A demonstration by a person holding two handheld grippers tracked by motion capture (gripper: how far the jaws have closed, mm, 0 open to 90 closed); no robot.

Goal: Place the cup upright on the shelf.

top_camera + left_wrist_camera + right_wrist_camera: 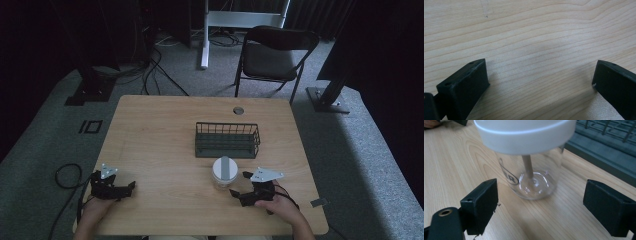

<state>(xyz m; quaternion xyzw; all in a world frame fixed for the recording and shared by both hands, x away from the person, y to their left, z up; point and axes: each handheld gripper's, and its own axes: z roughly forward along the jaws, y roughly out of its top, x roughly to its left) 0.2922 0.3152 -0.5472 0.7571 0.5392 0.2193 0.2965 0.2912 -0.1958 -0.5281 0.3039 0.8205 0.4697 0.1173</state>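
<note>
The wooden table (165,145) carries a dark wire basket (227,140) near its middle, and just in front of that basket stands a clear jar (224,173) with a white lid (524,135), upright on the wood. The jar looks empty apart from a thin stick inside it (what the stick is, I cannot tell).

The right gripper (244,187) lies low on the table, just beside the jar on the person's side, its jaws spread wide and gripping nothing; in the right gripper view the jar sits between and a little beyond them. The left gripper (131,185) rests well apart at the table's left edge, jaws likewise wide, with bare wood between them.

The likely trouble is a tip-over. The jar is light and top-heavy under that broad lid, so if one jaw meets the glass before the other, it could slide or topple toward the basket. Closing low on smooth, curved glass could also let it squirt out.

Both hands sit close to the near edge, wrists low and forearms flat.
</note>
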